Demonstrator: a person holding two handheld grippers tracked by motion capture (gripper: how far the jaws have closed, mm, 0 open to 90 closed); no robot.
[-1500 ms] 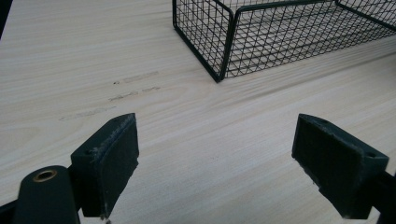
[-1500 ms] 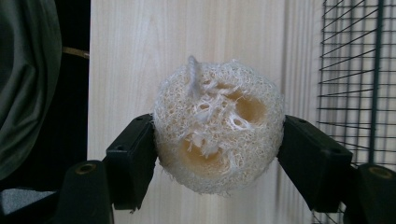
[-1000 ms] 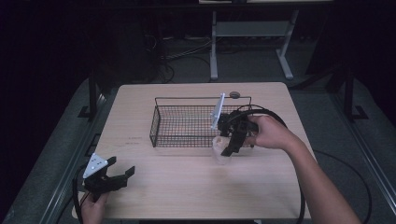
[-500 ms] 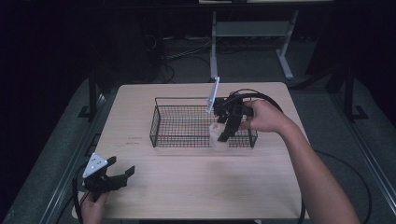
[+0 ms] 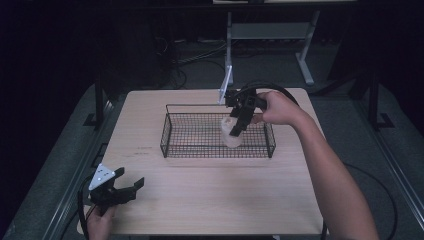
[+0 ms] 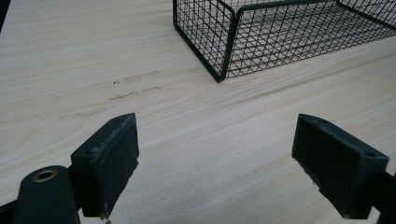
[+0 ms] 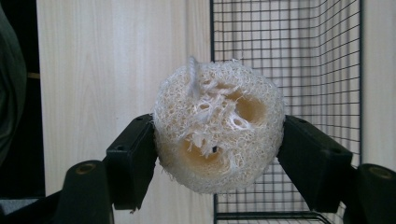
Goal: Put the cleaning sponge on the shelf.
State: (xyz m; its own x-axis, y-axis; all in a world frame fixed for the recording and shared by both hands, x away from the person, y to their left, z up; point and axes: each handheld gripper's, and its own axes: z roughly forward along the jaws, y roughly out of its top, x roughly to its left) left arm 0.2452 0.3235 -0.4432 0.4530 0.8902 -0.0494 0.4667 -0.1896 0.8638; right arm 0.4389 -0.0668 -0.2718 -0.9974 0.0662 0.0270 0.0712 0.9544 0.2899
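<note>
A pale, fibrous loofah piece (image 7: 218, 126) is clamped between the jaws of my right gripper (image 7: 217, 144). In the high view the right gripper (image 5: 236, 127) holds the loofah (image 5: 231, 136) above the right half of the black wire basket (image 5: 170, 132). The gripper points down over the basket's edge, with mesh on one side and bare wood on the other in the right gripper view. My left gripper (image 5: 127, 187) rests near the table's front left corner, jaws wide open with nothing between them. In the left gripper view the basket's corner (image 6: 224, 42) lies ahead of the open left gripper (image 6: 215, 158).
The light wooden table (image 5: 215, 200) carries the basket at its centre back. A white metal stand (image 5: 260, 35) and cables lie on the dark floor beyond the far edge. A black cable (image 5: 270, 90) loops behind the right hand.
My right gripper has carried the loofah up and left, from the table beside the basket's right end to above the basket's inside. The left gripper has stayed put.
</note>
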